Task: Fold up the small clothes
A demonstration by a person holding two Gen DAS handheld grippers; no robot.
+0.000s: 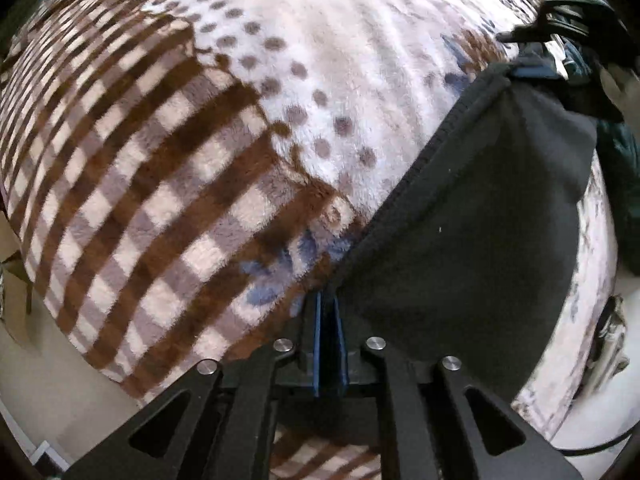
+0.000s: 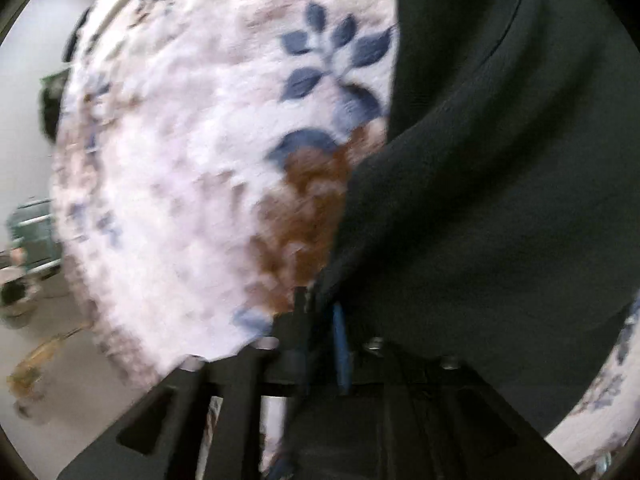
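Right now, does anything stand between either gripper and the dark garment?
Nothing visible. The left gripper is at one corner of the dark garment, the right gripper at the far corner.

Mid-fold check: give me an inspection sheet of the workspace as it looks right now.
Surface: fleece blanket with brown plaid, grey dots and blue flowers; rumpled.
Job's things: one dark garment, its ribbed edge stretched between the two grippers and partly draped over the blanket.
Clutter: nothing seen on the blanket.
Grippers: left gripper has its pads nearly together at the garment's corner and appears to pinch it. Right gripper has the cloth at its fingers, but the view is too blurred to tell whether it grips.
Cables: a dark cable lies on the floor beyond the blanket's edge.
Surroundings: pale floor; a blurred green object off to the side.
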